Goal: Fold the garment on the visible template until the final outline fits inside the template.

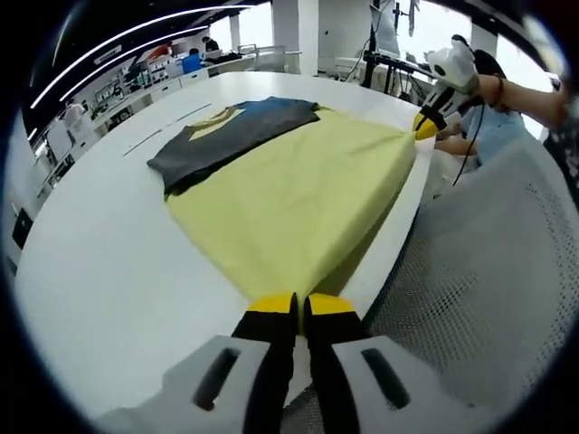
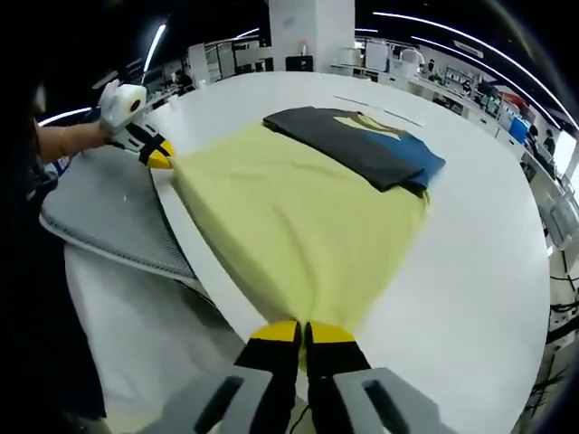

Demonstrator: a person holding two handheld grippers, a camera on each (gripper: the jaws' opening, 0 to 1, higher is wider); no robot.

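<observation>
A yellow garment (image 1: 289, 194) lies spread on the white round table (image 1: 99, 262), stretched taut along the table's near edge. A dark grey and blue part (image 1: 231, 136) lies over its far end, also seen as the dark part (image 2: 362, 140) in the right gripper view. My left gripper (image 1: 300, 307) is shut on one near corner of the yellow cloth. My right gripper (image 2: 303, 332) is shut on the other near corner of the yellow garment (image 2: 298, 217). Each view catches the other gripper pinching its corner: the right gripper (image 1: 425, 127) and the left gripper (image 2: 159, 156).
A grey mesh chair back (image 1: 493, 271) stands against the table edge by the garment, seen as the chair back (image 2: 109, 212) in the right gripper view. A person's forearm (image 1: 529, 95) reaches in. Desks and equipment stand beyond the table (image 2: 488, 253).
</observation>
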